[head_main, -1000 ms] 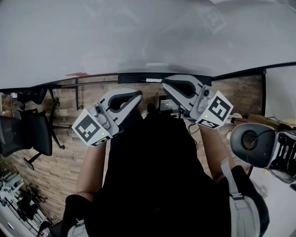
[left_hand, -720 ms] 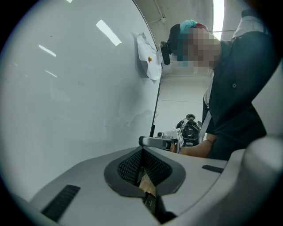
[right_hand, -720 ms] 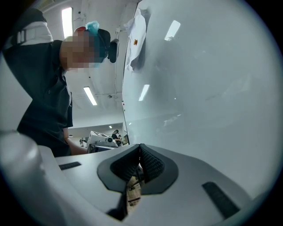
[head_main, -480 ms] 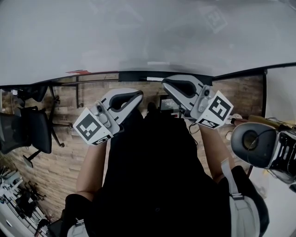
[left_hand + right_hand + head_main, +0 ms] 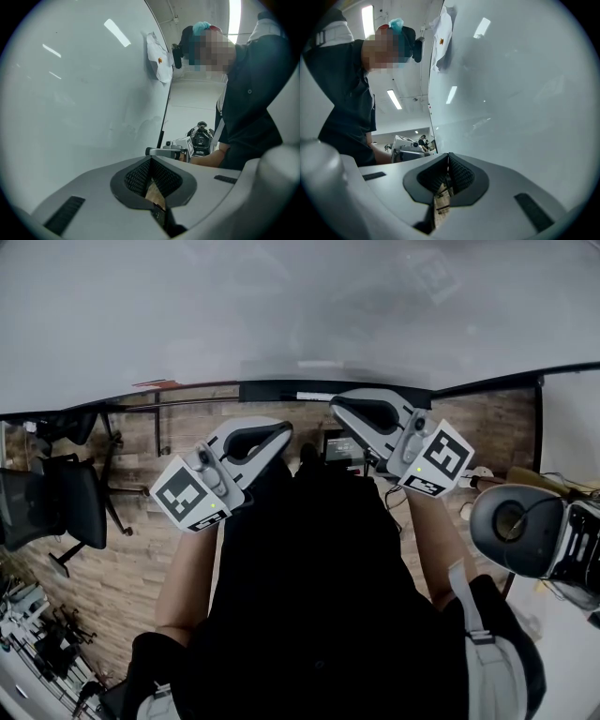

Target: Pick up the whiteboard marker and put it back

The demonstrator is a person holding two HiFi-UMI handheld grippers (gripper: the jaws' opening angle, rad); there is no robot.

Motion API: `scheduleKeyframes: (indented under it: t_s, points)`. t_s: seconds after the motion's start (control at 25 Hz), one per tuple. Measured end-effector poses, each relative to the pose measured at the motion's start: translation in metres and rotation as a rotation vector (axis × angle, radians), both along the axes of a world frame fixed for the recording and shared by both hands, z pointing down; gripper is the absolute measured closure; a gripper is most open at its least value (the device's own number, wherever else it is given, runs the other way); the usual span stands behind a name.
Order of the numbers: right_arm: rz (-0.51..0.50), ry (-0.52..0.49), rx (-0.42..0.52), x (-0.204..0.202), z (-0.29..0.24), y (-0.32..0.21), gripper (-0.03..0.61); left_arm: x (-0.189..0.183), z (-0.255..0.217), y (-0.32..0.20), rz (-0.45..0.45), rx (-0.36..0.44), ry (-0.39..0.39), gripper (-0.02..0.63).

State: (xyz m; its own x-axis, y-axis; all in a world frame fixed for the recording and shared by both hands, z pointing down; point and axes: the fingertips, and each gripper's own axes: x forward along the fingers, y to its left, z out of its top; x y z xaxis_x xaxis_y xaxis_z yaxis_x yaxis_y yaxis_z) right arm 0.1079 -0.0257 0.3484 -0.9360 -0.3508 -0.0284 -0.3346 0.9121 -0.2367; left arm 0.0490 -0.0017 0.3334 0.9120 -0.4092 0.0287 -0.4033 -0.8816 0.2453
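Hardly shifted since a second ago, left gripper (image 5: 151,161) and right gripper (image 5: 448,157) near whiteboard (image 5: 281,306), fingers (image 5: 138,177) of both together.

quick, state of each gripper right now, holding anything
Left gripper: closed, jaw tips together, holding nothing.
Right gripper: closed, jaw tips together, holding nothing.

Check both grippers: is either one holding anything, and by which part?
Nothing is held. The left gripper and the right gripper each have their jaws shut tip to tip, with nothing between them.
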Motion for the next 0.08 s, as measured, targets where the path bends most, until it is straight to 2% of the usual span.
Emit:
scheduleKeyframes:
  t_s: [0.08]
  points:
    - [0.006, -0.003, -0.004, 0.0001, 0.0004, -0.005, 0.558, -0.001, -0.0012, -0.0035, 0.002, 0.003, 0.002, 0.602]
